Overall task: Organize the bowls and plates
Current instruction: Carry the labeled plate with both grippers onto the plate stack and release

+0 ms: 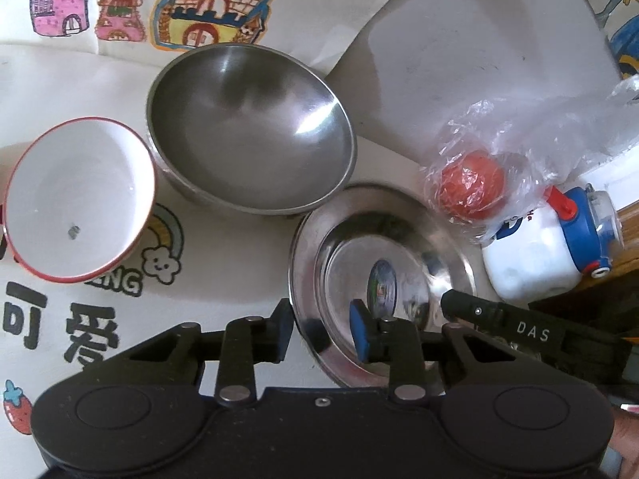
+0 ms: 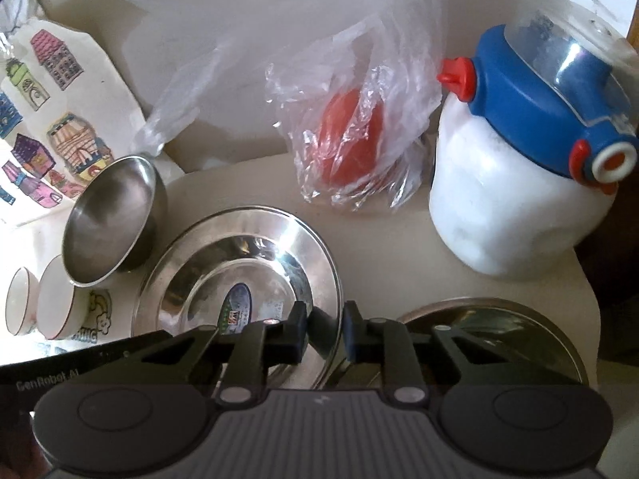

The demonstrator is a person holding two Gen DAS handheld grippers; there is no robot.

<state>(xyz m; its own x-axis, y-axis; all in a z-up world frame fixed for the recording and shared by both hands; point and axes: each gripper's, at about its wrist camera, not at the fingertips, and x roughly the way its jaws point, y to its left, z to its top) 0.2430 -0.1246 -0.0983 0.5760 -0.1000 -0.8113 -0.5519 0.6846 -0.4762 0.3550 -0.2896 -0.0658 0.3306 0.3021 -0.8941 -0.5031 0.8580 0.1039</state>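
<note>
The left gripper [image 1: 321, 331] is straddling the near rim of a shiny round steel plate [image 1: 447, 239], fingers spread apart. The right gripper [image 2: 324, 329] is straddling the plate's opposite rim, jaws parted. A brushed steel bowl [image 1: 247, 127] is sitting just beyond, beside a red-rimmed white ceramic bowl [image 1: 76, 195].

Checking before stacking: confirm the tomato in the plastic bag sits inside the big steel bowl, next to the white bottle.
Not quite. The tomato in its plastic bag lies on the table beside the white bottle, well clear of the big steel bowl. The right wrist view shows it.
</note>
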